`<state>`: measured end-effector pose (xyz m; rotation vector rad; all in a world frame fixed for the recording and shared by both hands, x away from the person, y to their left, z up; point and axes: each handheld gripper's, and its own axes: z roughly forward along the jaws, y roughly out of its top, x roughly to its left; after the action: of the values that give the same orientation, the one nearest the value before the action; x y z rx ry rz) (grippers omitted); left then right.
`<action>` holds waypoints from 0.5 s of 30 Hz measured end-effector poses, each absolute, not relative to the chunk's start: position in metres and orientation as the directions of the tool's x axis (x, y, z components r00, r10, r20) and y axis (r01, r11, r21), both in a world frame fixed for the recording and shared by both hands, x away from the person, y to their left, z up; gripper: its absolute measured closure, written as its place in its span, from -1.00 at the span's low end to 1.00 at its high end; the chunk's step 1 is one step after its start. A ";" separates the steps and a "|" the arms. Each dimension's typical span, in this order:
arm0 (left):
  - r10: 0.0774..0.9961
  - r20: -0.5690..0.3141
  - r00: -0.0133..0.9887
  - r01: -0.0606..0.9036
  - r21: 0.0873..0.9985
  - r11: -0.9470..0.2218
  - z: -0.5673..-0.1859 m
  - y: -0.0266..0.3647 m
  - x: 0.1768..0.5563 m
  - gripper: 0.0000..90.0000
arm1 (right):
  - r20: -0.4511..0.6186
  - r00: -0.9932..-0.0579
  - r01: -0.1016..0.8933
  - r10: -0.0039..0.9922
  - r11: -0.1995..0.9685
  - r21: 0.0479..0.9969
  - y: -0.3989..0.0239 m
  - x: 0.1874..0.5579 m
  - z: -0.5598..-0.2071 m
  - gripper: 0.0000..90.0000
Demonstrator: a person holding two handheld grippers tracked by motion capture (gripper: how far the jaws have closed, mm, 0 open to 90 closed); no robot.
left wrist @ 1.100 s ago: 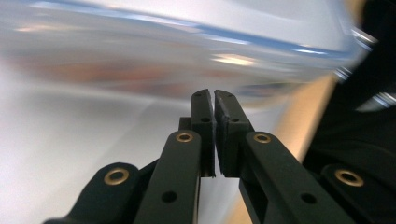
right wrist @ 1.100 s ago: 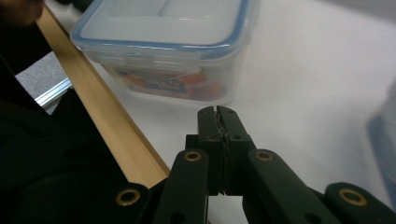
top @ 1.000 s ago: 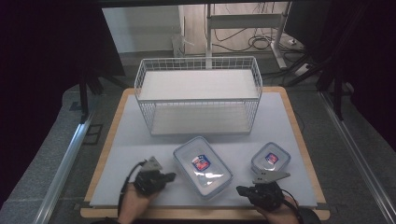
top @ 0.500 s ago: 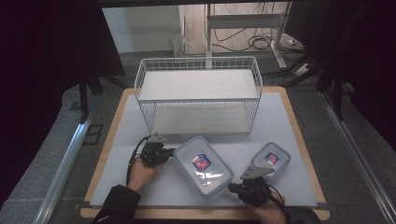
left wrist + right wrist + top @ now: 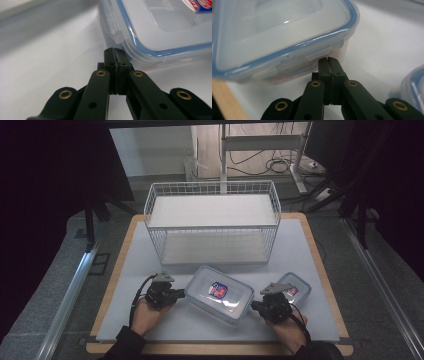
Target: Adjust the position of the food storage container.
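Closing In on the Big Container From Both Ends

Flanking the large lidded container (image 5: 219, 294), the left claw (image 5: 176, 296) and the right claw (image 5: 255, 307) had each come in across the desk (image 5: 310, 255) within the past second; a second earlier both sat farther back toward the person's edge, well apart from the box. By this moment each tip stood at a short end of the container, the left one by its left end and the right one by its right end. Both claws were fully closed, jaws pressed together with nothing between them. The left gripper view showed the closed tip touching or just short of the container's rim below the blue seal; which of the two could not be told. The right gripper view showed the other tip just under a lid latch (image 5: 317, 55). The container itself lay flat on the desk, in front of the wire basket (image 5: 212, 222) and just left of a smaller lidded container (image 5: 292, 288). Judged from this placing, the pair looked set to press or lift the box between the two closed tips, perhaps toward the basket behind it.
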<state>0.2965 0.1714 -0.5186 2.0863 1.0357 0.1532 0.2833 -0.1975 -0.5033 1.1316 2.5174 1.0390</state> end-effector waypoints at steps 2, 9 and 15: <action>0.718 -0.222 0.659 0.625 0.693 -0.359 -0.517 0.172 0.290 1.00 | 0.099 -0.683 0.585 0.724 0.461 0.667 -0.196 0.289 -0.504 1.00; 0.717 -0.221 0.661 0.624 0.692 -0.362 -0.516 0.175 0.271 1.00 | 0.079 -0.669 0.589 0.739 0.463 0.663 -0.186 0.308 -0.503 1.00; 0.718 -0.222 0.660 0.625 0.692 -0.360 -0.517 0.175 0.258 1.00 | 0.064 -0.665 0.592 0.744 0.473 0.652 -0.178 0.318 -0.504 1.00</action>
<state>0.2578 0.1747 -0.5168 2.0895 1.0366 0.1500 0.3183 -0.1781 -0.5036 1.1507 2.4928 0.9685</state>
